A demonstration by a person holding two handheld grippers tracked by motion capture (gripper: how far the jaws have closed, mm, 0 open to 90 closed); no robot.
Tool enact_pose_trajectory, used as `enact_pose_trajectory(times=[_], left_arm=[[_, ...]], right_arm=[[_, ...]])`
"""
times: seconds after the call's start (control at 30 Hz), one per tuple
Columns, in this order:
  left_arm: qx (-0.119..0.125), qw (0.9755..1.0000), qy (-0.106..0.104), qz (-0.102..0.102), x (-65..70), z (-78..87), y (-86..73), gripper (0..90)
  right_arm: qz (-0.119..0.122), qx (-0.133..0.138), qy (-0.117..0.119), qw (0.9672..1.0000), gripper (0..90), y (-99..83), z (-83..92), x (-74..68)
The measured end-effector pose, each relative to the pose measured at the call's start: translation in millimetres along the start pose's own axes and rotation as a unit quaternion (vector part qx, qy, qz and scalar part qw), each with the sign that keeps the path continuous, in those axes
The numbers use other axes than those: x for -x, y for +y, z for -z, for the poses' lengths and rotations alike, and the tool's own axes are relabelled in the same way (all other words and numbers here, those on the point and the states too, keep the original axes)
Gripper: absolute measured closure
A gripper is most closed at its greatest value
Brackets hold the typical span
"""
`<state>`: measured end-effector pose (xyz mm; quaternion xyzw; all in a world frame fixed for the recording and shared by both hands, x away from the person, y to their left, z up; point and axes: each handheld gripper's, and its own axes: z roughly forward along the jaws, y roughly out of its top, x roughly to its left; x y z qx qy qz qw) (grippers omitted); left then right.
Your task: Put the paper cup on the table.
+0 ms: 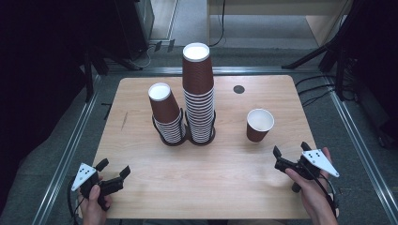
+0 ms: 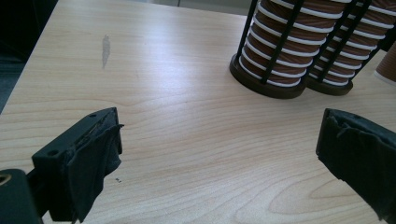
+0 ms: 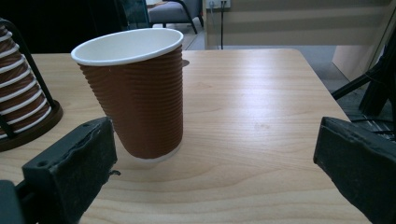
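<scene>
Approach stage, as I judge it: my right gripper [image 1: 287, 159], fingers apart and empty, faces the upright cup [image 3: 133, 93] standing on the table [image 1: 225, 187] just ahead of its left finger, calling for a short advance; left gripper [image 1: 112, 171], also apart, idles short of the stacks [image 1: 187, 110], nothing between.
</scene>
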<state>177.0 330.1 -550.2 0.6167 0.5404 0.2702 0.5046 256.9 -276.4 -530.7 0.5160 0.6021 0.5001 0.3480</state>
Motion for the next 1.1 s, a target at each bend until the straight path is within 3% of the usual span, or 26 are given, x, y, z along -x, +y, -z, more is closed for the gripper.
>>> enact_pose_trajectory(times=[0.23, 0.97, 1.1], left_arm=[[0.000, 1.0000, 0.000, 0.000, 0.0, -0.1, -0.1, 0.5], [-0.001, 1.0000, -0.007, 0.002, -0.5, 0.2, -0.4, 0.5], [-0.001, 1.0000, -0.008, 0.003, -0.1, -0.8, -0.2, 0.5]], right_arm=[[-0.011, 0.007, -0.002, 0.9999, 0.0, -4.8, 8.8, 9.3], [0.008, 0.013, -0.013, 0.9998, 0.0, -22.3, 49.9, 24.5], [0.002, 0.015, -0.019, 0.9997, 0.0, -22.7, 53.3, 28.2]])
